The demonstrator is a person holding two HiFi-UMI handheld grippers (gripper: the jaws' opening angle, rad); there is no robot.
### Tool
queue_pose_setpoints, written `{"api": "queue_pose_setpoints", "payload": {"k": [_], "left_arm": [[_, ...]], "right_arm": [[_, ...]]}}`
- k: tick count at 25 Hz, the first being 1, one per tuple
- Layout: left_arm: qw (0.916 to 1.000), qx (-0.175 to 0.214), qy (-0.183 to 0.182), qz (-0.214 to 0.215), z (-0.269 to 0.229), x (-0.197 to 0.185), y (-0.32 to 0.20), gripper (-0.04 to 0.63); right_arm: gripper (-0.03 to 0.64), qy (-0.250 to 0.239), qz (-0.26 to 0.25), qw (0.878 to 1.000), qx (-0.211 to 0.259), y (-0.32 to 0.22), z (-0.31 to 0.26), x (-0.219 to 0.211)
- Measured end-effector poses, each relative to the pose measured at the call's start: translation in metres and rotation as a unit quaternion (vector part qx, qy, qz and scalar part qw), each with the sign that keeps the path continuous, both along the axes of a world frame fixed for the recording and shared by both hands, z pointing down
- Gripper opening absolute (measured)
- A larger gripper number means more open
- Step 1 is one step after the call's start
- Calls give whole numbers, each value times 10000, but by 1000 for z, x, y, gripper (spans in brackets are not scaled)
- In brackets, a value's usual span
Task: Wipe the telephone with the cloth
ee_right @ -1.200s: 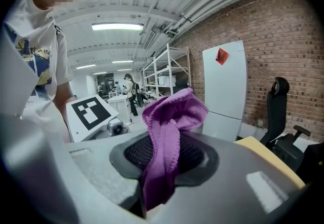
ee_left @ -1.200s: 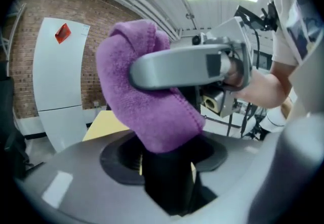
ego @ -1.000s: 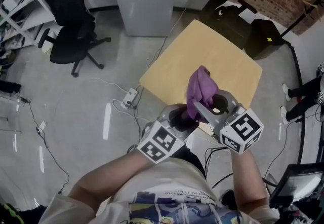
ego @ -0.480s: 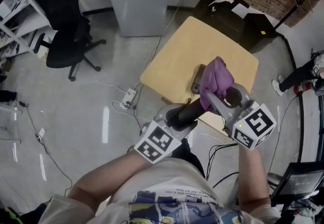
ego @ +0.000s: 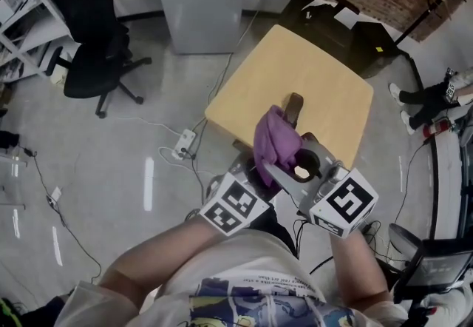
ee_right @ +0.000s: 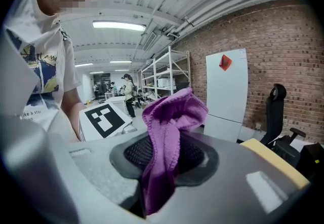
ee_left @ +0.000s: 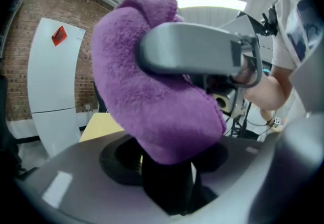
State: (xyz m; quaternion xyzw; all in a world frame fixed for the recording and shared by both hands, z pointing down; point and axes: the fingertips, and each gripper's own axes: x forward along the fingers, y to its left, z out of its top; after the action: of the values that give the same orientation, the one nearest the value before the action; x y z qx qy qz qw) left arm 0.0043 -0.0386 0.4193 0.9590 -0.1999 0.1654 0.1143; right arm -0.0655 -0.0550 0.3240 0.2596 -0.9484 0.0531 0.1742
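Note:
In the head view, a purple cloth (ego: pixel 275 142) is bunched above the near edge of the wooden table (ego: pixel 318 74). My right gripper (ego: pixel 284 163) is shut on it, and in the right gripper view the cloth (ee_right: pixel 167 142) stands up from between the jaws. My left gripper (ego: pixel 259 174) is shut on a black telephone handset (ee_left: pixel 167 187). The cloth (ee_left: pixel 152 96) presses down on the handset's top and hides most of it. A dark piece of the telephone (ego: pixel 294 104) lies on the table just beyond the cloth.
A black office chair (ego: pixel 92 59) stands on the floor at far left, with a white cabinet (ego: pixel 203 0) behind the table. A power strip (ego: pixel 183 144) and cables lie left of the table. Black cases (ego: pixel 347 29) sit beyond it. A person's legs (ego: pixel 429 92) show at the right edge.
The right gripper swung the cloth out to the right, then back left and nearer to me, over the handset. The left gripper has stayed almost in place, still gripping.

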Motion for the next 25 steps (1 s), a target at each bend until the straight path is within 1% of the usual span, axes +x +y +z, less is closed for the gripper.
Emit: {"api": "queue_pose_setpoints", "payload": {"k": [3,7,12,19,22,25], "left_arm": [[10000,43,11,-6,1,-1,-1,253],[10000,37,68,-62,-1,-3,-3,253],[9999,71,124,-94,-6,-3,-7,253],[9998,41,164,-133,-3,-6,-8,253],[9997,-10,180,-149,-1,-5,-9,253],[9997,-52,195,-153,-2,-3,-10,253]], "right_arm": [[106,74,24,10000,-21,-1,10,3],[106,188,263,9995,40,-14,11,24],[106,309,538,9979,194,-32,-1,50],[106,326,927,9941,453,-44,-19,81],[106,273,941,9939,505,-41,-25,83],[106,181,755,9958,495,-29,-29,71]]}}
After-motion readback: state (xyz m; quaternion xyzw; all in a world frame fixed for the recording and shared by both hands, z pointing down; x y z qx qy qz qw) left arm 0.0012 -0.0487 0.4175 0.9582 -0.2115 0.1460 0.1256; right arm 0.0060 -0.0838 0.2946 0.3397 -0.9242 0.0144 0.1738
